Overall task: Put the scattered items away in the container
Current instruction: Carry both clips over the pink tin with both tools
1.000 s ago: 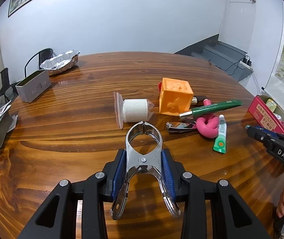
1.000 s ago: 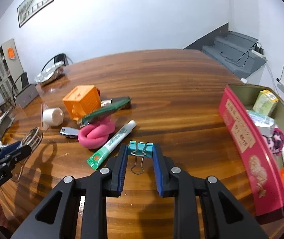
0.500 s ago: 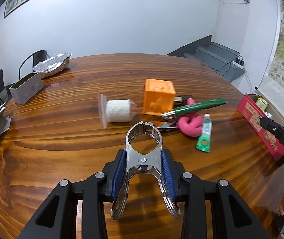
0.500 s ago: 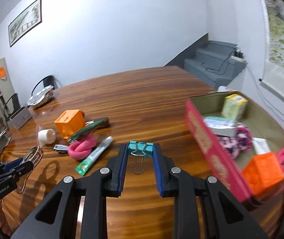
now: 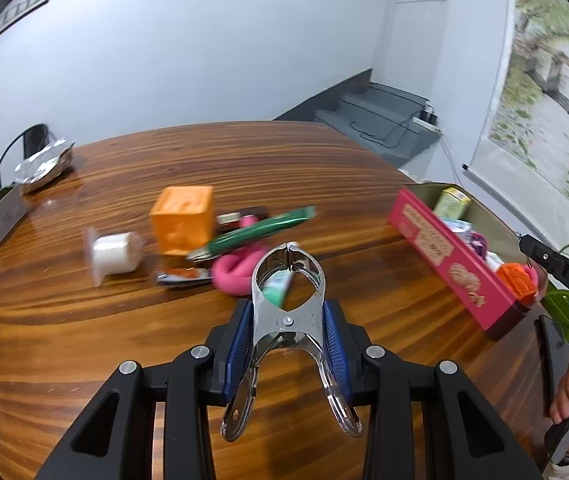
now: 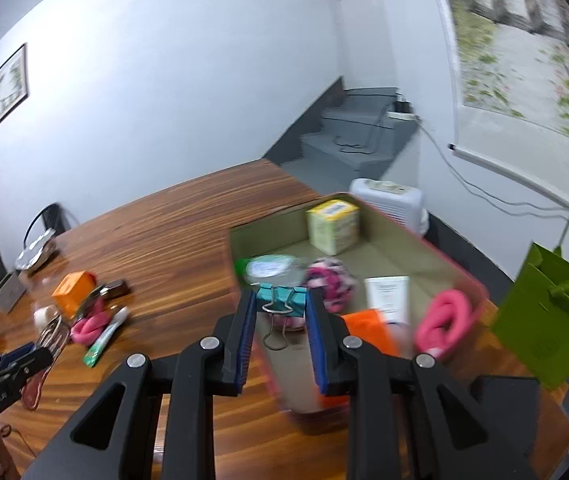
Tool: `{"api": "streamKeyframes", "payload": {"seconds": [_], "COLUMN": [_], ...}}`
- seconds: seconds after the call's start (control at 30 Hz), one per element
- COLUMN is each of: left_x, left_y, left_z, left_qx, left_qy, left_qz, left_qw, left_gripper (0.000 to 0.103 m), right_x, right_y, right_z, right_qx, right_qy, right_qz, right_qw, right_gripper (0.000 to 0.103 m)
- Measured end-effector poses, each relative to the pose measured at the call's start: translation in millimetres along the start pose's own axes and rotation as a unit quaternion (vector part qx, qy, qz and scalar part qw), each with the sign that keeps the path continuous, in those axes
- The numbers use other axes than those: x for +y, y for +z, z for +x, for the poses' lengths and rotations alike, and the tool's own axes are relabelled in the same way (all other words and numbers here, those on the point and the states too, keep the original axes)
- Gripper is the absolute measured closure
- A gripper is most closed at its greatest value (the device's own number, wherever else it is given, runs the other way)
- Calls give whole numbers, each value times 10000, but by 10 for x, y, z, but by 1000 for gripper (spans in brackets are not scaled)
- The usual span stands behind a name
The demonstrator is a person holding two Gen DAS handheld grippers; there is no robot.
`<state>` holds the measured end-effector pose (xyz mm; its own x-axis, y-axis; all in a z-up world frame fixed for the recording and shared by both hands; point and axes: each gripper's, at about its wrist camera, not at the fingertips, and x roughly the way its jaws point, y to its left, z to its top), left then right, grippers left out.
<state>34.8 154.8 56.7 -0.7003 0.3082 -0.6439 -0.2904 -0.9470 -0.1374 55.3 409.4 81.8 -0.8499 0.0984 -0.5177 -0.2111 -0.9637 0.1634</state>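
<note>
I have the teal binder clip (image 6: 282, 296) clamped between the blue pads of my right gripper (image 6: 280, 316), its wire handles hanging down toward me. It hangs over the near end of the pink container (image 6: 460, 276), which sits on the wooden table (image 6: 172, 240). Inside the container I can see a yellow-green carton (image 6: 334, 226) at the far end, a clear round lid (image 6: 270, 268), a pink patterned ball (image 6: 332, 280), a white tube (image 6: 388, 294), a pink loop (image 6: 446, 320) and something orange (image 6: 368, 328) just past my right finger.

My left gripper (image 5: 288, 340) is clenched on a metal spring clamp (image 5: 288, 300), its nose pointing away from me; it is left of the container (image 5: 448, 256), well apart from it. Farther left of the container, the loose pile lies on the table: an orange cube (image 5: 182, 220), a green pen (image 5: 260, 230), a pink ring (image 5: 234, 272), a white thread spool (image 5: 112, 256), a green and white tube (image 5: 278, 286) seen through the clamp's nose. A green gift bag (image 6: 552, 312) stands right of the container.
</note>
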Motion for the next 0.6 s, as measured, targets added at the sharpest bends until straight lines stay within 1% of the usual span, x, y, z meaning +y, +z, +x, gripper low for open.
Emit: {"api": "streamKeyframes", "payload": {"seconds": [0.1,0.33,0.6], "left_x": [-182,-653,-1252], "left_y": [62,249,483], "left_z": [46,179,385], "left_qx": [21,63,89], "left_qy": [-72,-311,-764], "left_qz": [138,441,785], "left_qw": [9999,9985,9939], "left_gripper": [65,65,65], "right_x": [-172,-433,-674], "right_y": [24,39,89], "right_z": [22,121,165], "right_qx": [39,147,164], "right_qy": [-23,-38,-116], "right_qz": [157,369,510], "right_qw": [9999,9992,9985], "right_gripper": [76,76,76]}}
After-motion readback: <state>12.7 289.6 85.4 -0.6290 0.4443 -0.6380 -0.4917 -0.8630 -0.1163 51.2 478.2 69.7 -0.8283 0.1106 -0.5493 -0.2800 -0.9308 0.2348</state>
